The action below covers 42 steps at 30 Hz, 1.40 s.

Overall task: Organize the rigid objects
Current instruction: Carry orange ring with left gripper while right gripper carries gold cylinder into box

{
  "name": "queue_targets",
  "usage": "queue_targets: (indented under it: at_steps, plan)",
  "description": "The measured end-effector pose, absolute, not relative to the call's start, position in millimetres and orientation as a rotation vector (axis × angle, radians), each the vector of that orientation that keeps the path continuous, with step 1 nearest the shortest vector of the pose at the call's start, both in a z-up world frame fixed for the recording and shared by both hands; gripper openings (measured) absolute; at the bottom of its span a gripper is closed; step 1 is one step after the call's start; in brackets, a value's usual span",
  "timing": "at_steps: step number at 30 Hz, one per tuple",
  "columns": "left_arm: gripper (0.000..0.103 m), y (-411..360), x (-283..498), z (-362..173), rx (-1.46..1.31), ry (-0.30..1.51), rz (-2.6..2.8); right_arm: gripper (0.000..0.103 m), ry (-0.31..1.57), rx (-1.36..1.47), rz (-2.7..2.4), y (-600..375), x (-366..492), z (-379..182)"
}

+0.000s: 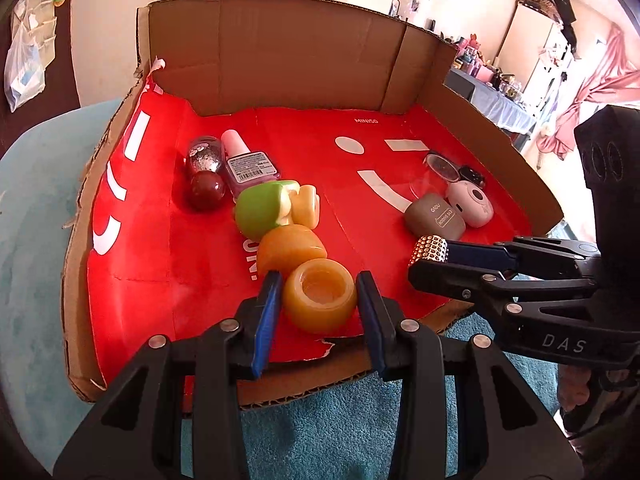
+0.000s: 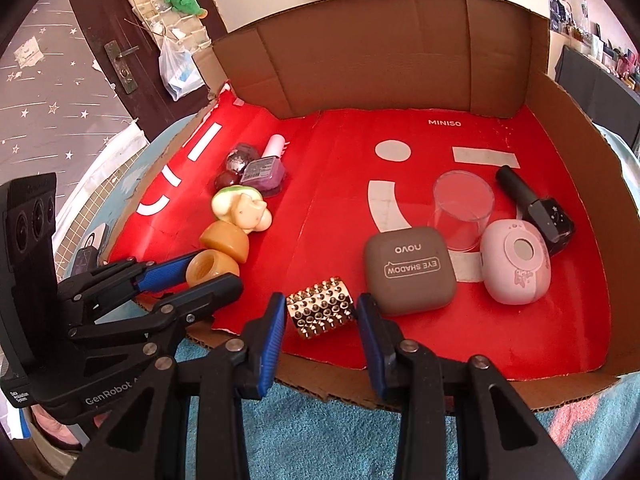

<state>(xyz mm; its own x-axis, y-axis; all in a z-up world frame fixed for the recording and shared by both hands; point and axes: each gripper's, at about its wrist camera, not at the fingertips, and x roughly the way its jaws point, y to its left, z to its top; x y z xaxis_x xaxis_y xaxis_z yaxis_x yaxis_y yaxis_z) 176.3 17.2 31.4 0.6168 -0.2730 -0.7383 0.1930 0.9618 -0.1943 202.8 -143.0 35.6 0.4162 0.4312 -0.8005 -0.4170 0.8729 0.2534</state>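
An orange hollow cup (image 1: 320, 300) lies on the red tray floor (image 1: 140, 260) between the pads of my left gripper (image 1: 318, 294); gaps show on both sides, so it is open. It also shows in the right wrist view (image 2: 210, 266). A gold studded cylinder (image 2: 322, 306) lies between the pads of my right gripper (image 2: 322, 312), with gaps on both sides, open. It also shows in the left wrist view (image 1: 431, 247).
Left row: orange piece (image 1: 289, 249), green-and-cream toy (image 1: 266, 208), pink bottle (image 1: 250, 166), dark red ball (image 1: 207, 189), glitter ball (image 1: 204, 155). Right: grey eye shadow case (image 2: 410, 272), pink case (image 2: 516, 266), clear cup (image 2: 462, 208), black bottle (image 2: 536, 210). Cardboard walls (image 2: 380, 52) surround.
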Motion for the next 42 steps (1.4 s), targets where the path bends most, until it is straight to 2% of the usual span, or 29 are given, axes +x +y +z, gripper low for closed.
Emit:
queue_targets:
  at_steps: [18, 42]
  plan:
    - [0.036, 16, 195, 24, -0.069, 0.854, -0.172, 0.039, 0.947, 0.031, 0.345, -179, 217, 32]
    - [0.036, 17, 199, 23, -0.073, 0.850, -0.157, 0.038, 0.918, 0.016, 0.320, -176, 221, 27]
